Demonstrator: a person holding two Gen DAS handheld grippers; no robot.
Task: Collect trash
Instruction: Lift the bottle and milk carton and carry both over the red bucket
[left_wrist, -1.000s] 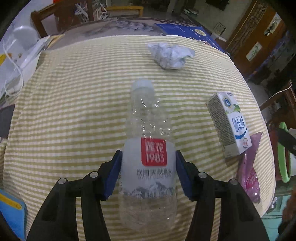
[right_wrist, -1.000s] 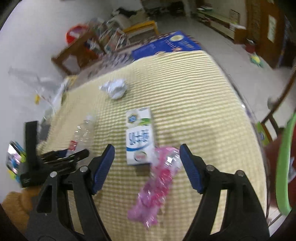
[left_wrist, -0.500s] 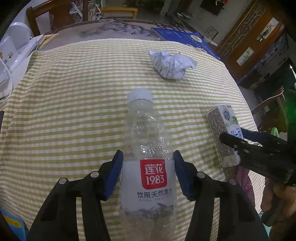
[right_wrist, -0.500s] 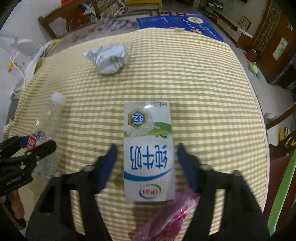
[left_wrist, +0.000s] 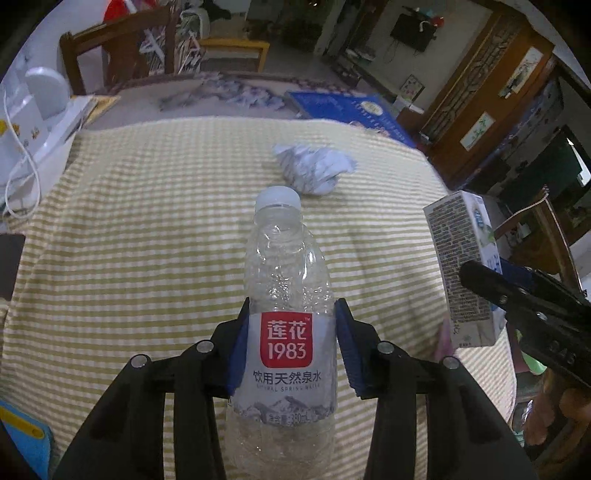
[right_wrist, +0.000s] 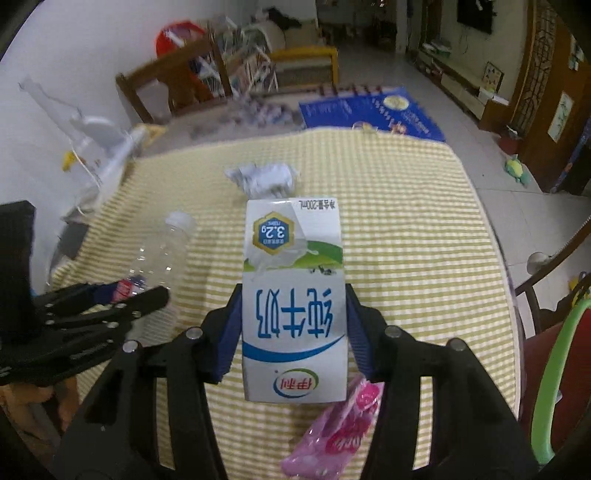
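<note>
My left gripper (left_wrist: 291, 347) is shut on a clear empty water bottle (left_wrist: 286, 295) with a red "1983" label, held above the striped tablecloth (left_wrist: 147, 240). My right gripper (right_wrist: 293, 332) is shut on a white and blue milk carton (right_wrist: 293, 295), lifted off the cloth. The carton (left_wrist: 461, 266) and right gripper also show at the right of the left wrist view. The bottle (right_wrist: 162, 251) and left gripper show at the left of the right wrist view. A crumpled white paper ball (left_wrist: 314, 170) lies farther back on the table (right_wrist: 262, 177). A pink plastic wrapper (right_wrist: 340, 432) lies below the carton.
A blue box (right_wrist: 373, 114) lies at the table's far edge. A wooden chair (left_wrist: 118, 51) stands behind the table. A white appliance with a cord (left_wrist: 33, 118) sits at the far left. A green-rimmed chair (right_wrist: 557, 387) stands at the right.
Both grippers have closed and lifted: the left raised the bottle off the cloth, the right closed on the milk carton and picked it up, leaving the pink wrapper on the table.
</note>
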